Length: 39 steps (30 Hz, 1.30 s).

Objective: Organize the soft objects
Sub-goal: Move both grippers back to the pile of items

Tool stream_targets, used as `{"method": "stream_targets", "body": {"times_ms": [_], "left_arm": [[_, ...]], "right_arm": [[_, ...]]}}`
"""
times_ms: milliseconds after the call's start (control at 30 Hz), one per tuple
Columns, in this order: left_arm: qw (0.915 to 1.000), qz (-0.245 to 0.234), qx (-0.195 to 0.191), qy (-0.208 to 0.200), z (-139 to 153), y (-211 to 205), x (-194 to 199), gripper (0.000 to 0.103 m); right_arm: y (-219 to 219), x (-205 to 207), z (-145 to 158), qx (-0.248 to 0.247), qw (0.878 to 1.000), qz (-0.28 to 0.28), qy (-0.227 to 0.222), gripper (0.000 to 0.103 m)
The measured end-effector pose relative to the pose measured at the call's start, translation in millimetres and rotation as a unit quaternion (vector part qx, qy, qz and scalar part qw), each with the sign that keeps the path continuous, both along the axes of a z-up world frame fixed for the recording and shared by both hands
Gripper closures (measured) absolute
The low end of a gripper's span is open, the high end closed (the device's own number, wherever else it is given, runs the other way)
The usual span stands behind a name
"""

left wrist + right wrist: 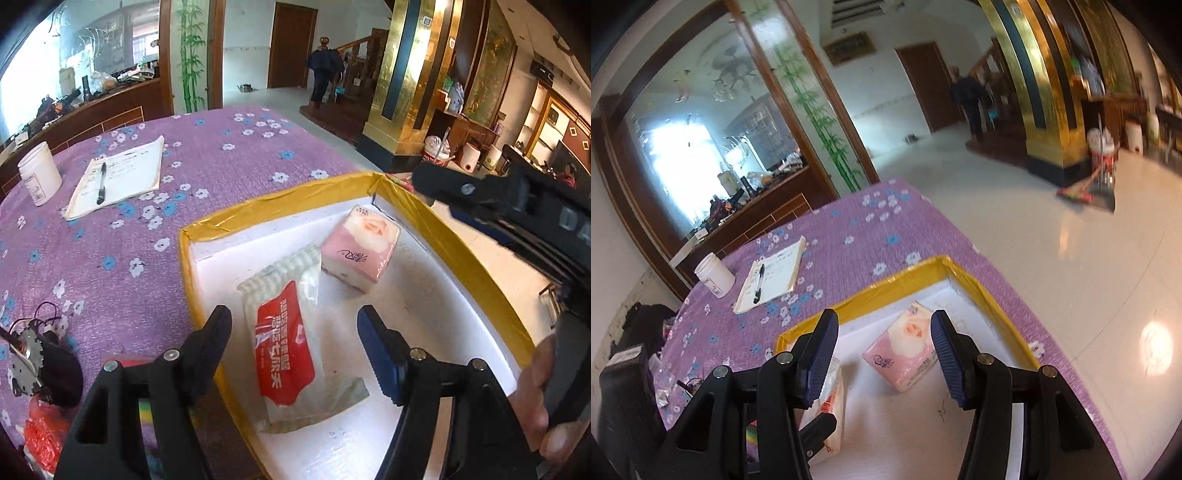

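The left tool [295, 325] stands open over the near part of the box [280, 201], its pads either side of the red-labelled wipes pack [284, 350] but clear of it, holding nothing. The right tool [884, 354] is likewise parted and empty, poised above the box with the pink tissue pack [905, 350] showing between its fingers and not gripped.

Both soft packs lie inside the box, so I judge this the release-and-withdraw stage of placing them. The next move probably calls for lifting both tools clear of the box rim without catching the wipes pack's loose plastic edge, then seeking any soft thing left on the tabletop [110, 240]; the red mesh item [42, 439] left of the box may be one, though I cannot tell what it is.

The box is white inside with a yellow-taped rim. The wipes pack lies toward its near left side, the tissue pack toward its far corner, apart from each other. Left of the box and beyond it sit a notebook [122, 177] with a pen [101, 182] and a white jar [38, 171].
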<state>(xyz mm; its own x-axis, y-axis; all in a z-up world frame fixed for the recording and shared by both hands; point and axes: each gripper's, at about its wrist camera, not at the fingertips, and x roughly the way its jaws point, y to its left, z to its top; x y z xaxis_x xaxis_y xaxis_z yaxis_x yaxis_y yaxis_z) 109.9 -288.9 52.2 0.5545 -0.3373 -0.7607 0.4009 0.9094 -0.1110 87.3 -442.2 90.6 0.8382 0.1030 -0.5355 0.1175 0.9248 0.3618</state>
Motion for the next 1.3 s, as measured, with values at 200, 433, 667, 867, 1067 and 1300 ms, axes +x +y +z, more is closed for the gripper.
{"method": "stream_targets", "body": {"times_ms": [200,433,667,867,1067,1300], "left_arm": [[0.9995,0.010,0.004,-0.030,9.2,6.9,-8.8,0.033],[0.9988,0.021,0.003,-0.044,17.7,16.4,-9.8,0.032],[0.9977,0.047,-0.013,-0.047,45.2,42.7,-26.7,0.032],[0.9971,0.055,-0.006,-0.052,61.4,96.5,-83.6,0.024],[0.9953,0.071,-0.009,-0.066,53.9,174.0,-140.5,0.023],[0.9864,0.162,0.010,-0.026,22.5,292.5,-173.7,0.022]], "right_arm": [[23.3,-29.3,26.3,-0.059,0.995,-0.009,-0.081,0.028],[25.1,-51.6,37.7,-0.070,0.980,-0.004,-0.188,0.000],[21.9,-47.1,39.3,-0.079,0.988,-0.014,-0.129,0.007],[48.3,-96.0,50.2,-0.054,0.987,0.068,-0.138,0.007],[117.3,-137.3,22.9,-0.037,0.968,0.231,-0.096,0.007],[178.6,-154.0,-26.8,-0.061,0.943,0.325,-0.032,0.008]]}}
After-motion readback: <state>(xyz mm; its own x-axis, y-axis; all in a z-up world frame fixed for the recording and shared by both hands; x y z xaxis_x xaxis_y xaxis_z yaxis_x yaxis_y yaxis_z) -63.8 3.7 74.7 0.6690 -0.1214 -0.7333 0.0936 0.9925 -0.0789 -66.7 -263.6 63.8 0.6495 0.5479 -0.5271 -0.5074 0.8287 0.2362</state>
